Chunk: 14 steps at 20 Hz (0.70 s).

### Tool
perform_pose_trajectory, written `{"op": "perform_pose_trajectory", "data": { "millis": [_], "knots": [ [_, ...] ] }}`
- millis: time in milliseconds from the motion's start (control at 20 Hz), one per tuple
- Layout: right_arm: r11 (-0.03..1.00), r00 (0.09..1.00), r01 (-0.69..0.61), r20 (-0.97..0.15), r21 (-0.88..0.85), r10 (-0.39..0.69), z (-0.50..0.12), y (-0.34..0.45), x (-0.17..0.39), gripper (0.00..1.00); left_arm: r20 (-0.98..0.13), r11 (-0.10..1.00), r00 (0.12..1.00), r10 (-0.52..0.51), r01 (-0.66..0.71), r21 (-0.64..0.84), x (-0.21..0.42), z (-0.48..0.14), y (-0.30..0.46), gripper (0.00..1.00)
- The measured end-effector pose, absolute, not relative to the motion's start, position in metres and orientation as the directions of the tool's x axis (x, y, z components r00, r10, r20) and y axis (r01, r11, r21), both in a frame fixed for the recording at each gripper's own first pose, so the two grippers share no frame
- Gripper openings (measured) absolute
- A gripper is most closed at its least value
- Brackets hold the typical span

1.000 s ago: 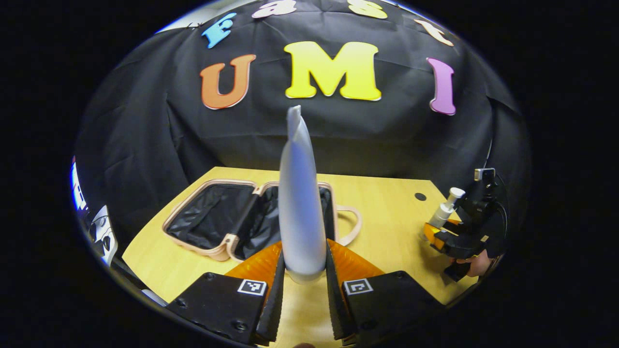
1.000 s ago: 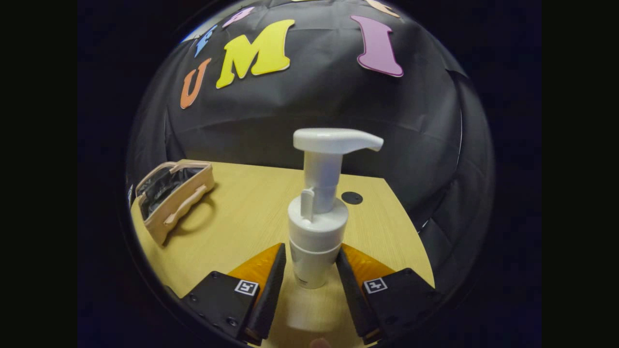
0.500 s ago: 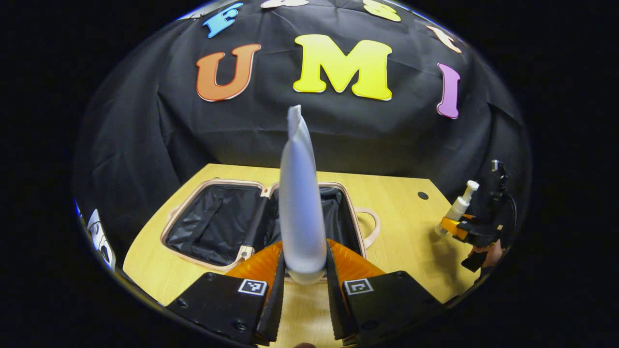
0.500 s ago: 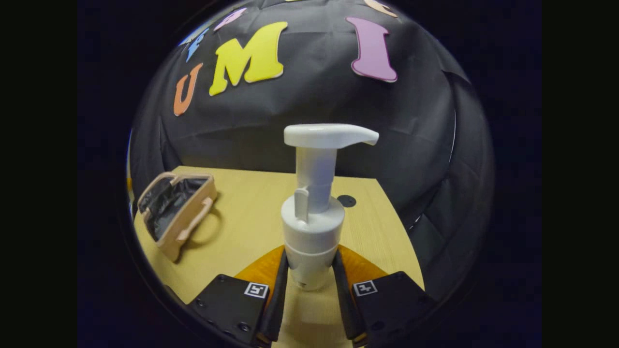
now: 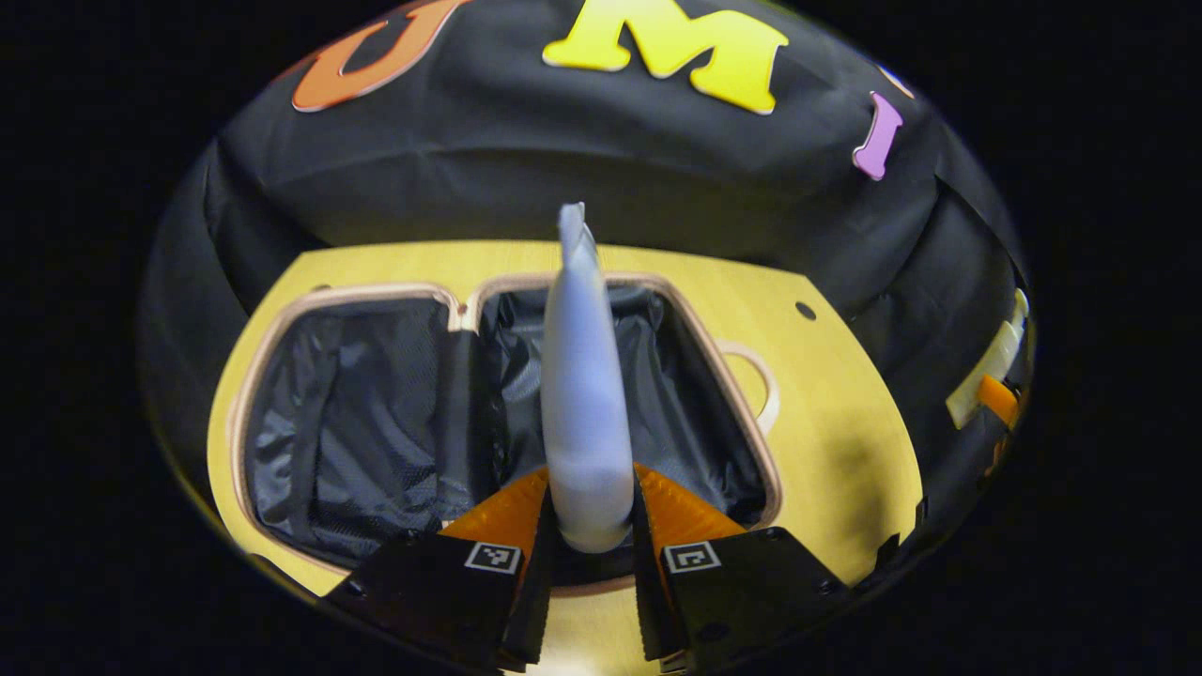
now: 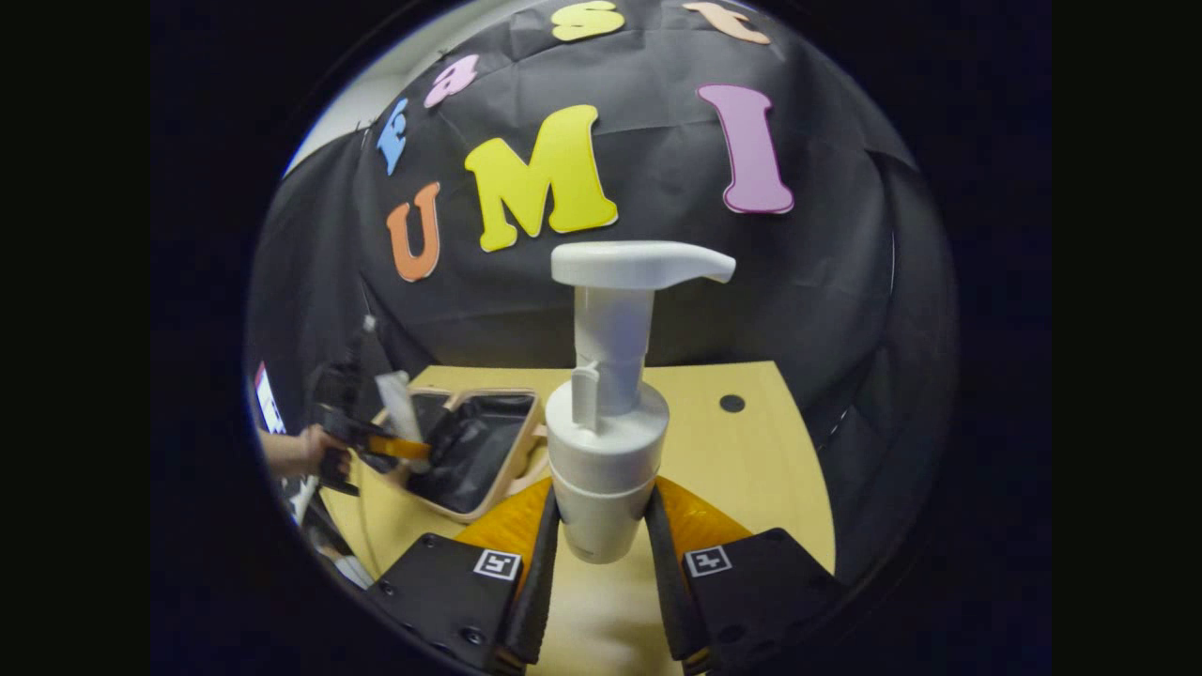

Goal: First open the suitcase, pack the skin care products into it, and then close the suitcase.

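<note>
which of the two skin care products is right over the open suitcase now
The pale tapered squeeze tube, clamped in the left gripper, hangs over the open beige suitcase. The white pump bottle in the right gripper is off to the side.

My left gripper (image 5: pixel 589 554) hangs over the open beige hard-shell suitcase (image 5: pixel 282 324), which lies flat on the pale wooden table (image 5: pixel 845 441); the white squeeze tube (image 5: pixel 584 376) stands between its fingers, above the right half. My right gripper (image 6: pixel 601 563), right of the suitcase, carries the white pump bottle (image 6: pixel 610 441) upright above the table.
</note>
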State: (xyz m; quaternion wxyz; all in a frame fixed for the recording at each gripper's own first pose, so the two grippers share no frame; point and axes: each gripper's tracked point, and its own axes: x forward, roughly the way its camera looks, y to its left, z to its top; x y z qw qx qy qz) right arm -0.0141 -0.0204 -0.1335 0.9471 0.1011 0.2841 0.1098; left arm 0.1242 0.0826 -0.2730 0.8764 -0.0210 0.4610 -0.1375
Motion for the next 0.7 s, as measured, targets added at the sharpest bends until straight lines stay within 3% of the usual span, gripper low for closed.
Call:
{"op": "perform_pose_trajectory", "data": {
  "millis": [250,550,600,650,700],
  "knots": [
    [0.963,0.809,-0.155,-0.532,0.22,0.252,-0.119,-0.006,-0.043,0.46,-0.883,0.956,0.384,-0.268,0.222,-0.194,0.135,-0.321,0.088,0.41],
    [0.951,0.764,-0.202,-0.57,0.232,0.302,-0.123,0.026,-0.059,0.46,-0.968,0.98,0.213,-0.135,0.175,-0.098,0.143,-0.337,0.089,0.41],
    [0.948,0.761,-0.22,-0.568,0.229,0.314,-0.121,0.032,-0.061,0.46,-0.977,0.985,0.179,-0.118,0.148,-0.092,0.141,-0.341,0.09,0.34],
    [0.946,0.759,-0.239,-0.565,0.22,0.323,-0.119,0.038,-0.061,0.46,-0.984,0.989,0.141,-0.107,0.121,-0.09,0.138,-0.346,0.092,0.41],
    [0.944,0.759,-0.258,-0.56,0.208,0.331,-0.115,0.042,-0.063,0.46,-0.987,0.989,0.121,-0.108,0.109,-0.095,0.135,-0.346,0.092,0.42]
  ]
}}
